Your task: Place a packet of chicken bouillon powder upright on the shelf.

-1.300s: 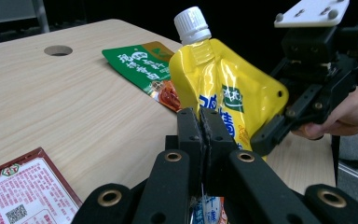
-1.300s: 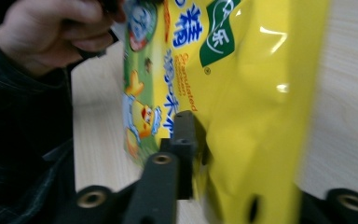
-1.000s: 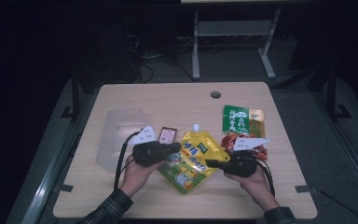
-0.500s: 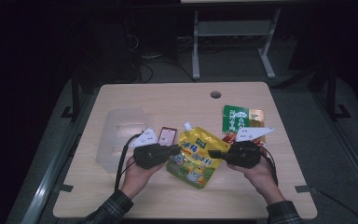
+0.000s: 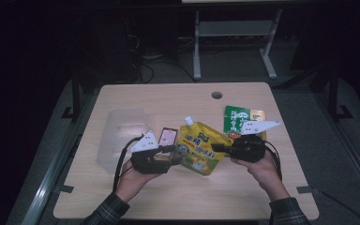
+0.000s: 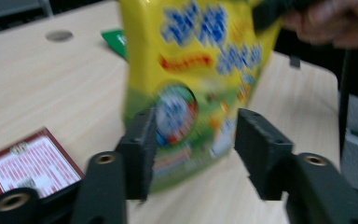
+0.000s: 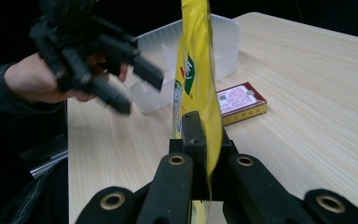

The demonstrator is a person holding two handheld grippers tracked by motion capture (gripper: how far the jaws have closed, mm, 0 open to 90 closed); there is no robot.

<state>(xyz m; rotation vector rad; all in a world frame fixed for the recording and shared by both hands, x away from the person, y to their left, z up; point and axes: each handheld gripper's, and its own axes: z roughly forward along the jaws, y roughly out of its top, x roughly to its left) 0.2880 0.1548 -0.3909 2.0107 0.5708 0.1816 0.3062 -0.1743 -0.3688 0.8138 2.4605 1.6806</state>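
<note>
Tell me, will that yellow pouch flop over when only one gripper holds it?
Probably a bit. The yellow pouch hangs thin and flat from the right gripper, so it looks bendy. Its glossy skin may be slippery. The left gripper has just been opening, so expect it to swing.

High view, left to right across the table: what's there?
Clear plastic box → left gripper → yellow pouch → right gripper → green packet. The small red box overlaps the left gripper's span, so I left it out.

Yellow spouted drink pouch [image 5: 198,148] with blue lettering, seemingly lifted off the table, hangs upright, spout up
</note>
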